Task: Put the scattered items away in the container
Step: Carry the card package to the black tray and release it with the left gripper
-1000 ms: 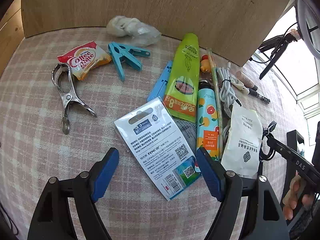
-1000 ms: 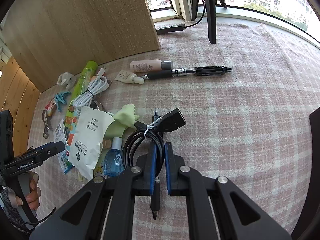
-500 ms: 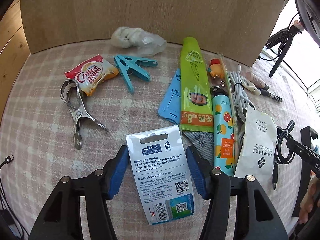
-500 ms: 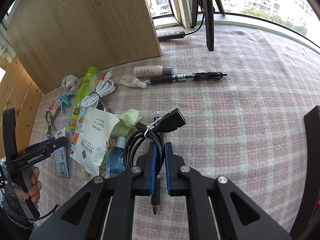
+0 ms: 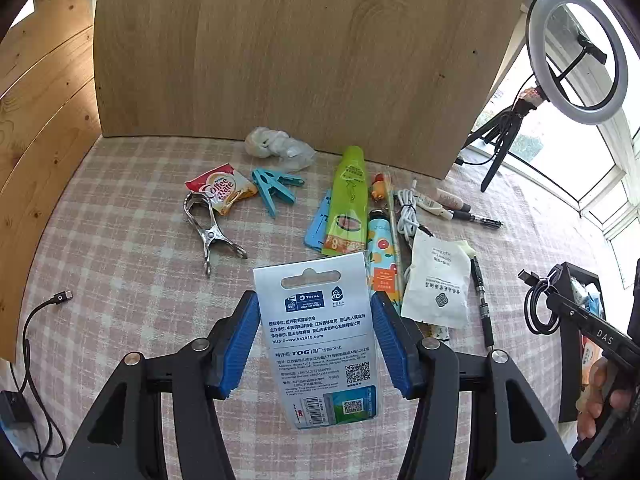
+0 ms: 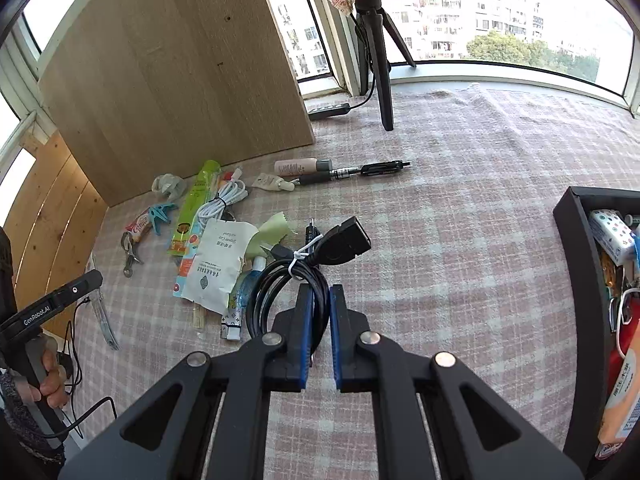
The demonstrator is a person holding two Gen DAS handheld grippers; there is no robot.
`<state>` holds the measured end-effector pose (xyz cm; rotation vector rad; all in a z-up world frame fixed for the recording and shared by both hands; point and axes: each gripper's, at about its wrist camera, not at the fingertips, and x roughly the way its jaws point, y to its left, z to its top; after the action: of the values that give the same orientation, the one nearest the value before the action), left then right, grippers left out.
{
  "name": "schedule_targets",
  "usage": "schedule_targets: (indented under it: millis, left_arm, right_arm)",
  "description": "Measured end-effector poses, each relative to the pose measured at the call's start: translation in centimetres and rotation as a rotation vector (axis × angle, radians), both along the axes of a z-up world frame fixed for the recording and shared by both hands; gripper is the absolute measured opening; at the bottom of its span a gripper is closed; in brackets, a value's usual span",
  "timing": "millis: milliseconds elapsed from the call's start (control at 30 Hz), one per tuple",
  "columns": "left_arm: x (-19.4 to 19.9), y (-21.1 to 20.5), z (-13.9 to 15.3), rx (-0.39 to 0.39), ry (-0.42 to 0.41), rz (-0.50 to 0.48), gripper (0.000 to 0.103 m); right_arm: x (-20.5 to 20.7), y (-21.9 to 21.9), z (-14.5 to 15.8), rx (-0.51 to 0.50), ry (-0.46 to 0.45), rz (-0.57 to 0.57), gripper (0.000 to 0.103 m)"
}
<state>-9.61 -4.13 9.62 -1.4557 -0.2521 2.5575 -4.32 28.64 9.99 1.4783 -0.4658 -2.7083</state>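
Observation:
My left gripper is shut on a white and blue product card and holds it above the checked cloth. My right gripper is shut on a coiled black USB cable, also seen in the left wrist view, lifted off the cloth. The black container sits at the right with several items inside. Scattered items lie near the wooden board: a green pouch, a white sachet, a metal clip, a blue peg and a Coffee-mate packet.
A wooden board stands behind the pile. A ring-light tripod stands at the back. A pen, a white cable and a pink tube lie on the cloth. A black charger cable lies at the left.
My left gripper closed on the product card and lifted it off the cloth. My right gripper rose and moved right with the USB cable, bringing the black container into view.

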Motion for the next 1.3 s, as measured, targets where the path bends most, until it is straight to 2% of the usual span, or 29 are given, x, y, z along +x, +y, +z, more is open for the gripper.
schedule_targets:
  millis: [100,367,533,733,833,933,1133,1167,1200,1233,1267,1300]
  left_arm:
    - [2.5,2.4,2.9,0.019,0.034,-0.051,0.054]
    - [6.7,11.5,5.5,0.043,0.066,-0.196,0.054]
    - [9.2,19.5,6.2,0.058,0.08,-0.265,0.054]
    - [10.5,31.1,7.0,0.105,0.087,-0.353,0.055]
    - [10.4,36.4,7.6,0.138,0.084,-0.392,0.055]
    - [9.9,41.4,8.1,0.118,0.107,-0.426,0.055]
    - [8.9,49.3,9.2,0.108,0.131,-0.5,0.055]
    - [8.7,50.4,9.3,0.112,0.126,-0.522,0.056]
    - [8.6,51.6,9.4,0.115,0.114,-0.544,0.058]
    - [8.4,52.7,9.3,0.105,0.099,-0.56,0.061]
    - [8.2,53.5,9.2,0.08,0.09,-0.565,0.065]
    - [8.1,54.0,9.2,0.052,0.093,-0.564,0.065]
  right_arm:
    - [2.6,1.3,1.3,-0.008,0.028,-0.034,0.008]
    - [9.9,8.3,4.0,-0.029,0.09,-0.135,0.008]
    - [14.9,16.0,5.1,-0.01,0.096,-0.201,0.008]
    - [20.1,26.6,6.3,0.056,0.086,-0.305,0.008]
    - [21.5,31.2,6.2,0.071,0.08,-0.357,0.008]
    - [22.3,34.8,6.0,0.079,0.079,-0.393,0.008]
    - [22.3,38.9,5.0,0.074,0.063,-0.439,0.009]
    - [22.1,39.4,4.9,0.075,0.063,-0.447,0.01]
    - [22.0,39.8,4.8,0.078,0.062,-0.458,0.02]
    - [21.8,40.1,4.7,0.086,0.052,-0.468,0.03]
    - [21.7,40.3,4.8,0.097,0.051,-0.477,0.05]
    - [21.8,40.3,5.0,0.113,0.067,-0.483,0.057]
